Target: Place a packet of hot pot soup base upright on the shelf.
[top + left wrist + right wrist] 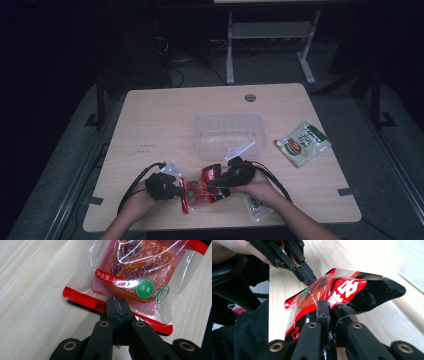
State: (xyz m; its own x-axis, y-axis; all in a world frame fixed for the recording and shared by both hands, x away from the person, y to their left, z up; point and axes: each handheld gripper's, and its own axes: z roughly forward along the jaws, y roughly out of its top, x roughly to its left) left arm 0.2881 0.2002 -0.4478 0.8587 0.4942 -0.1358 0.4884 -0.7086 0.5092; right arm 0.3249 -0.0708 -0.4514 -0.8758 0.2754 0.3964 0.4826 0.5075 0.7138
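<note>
Two grippers — left gripper (pixel 117 305), right gripper (pixel 323 307) — each have jaws clamped on the red snack packet (pixel 199 192).

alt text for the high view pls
Both grippers, left gripper and right gripper, pinch opposite ends of a red snack packet at the table's near edge. Behind it sits a clear tub; a green packet lies right.

A red-and-black snack packet (pixel 200 191) with a clear window showing orange-brown food sits at the table's near edge, slightly left of centre, lifted and bowed.
</note>
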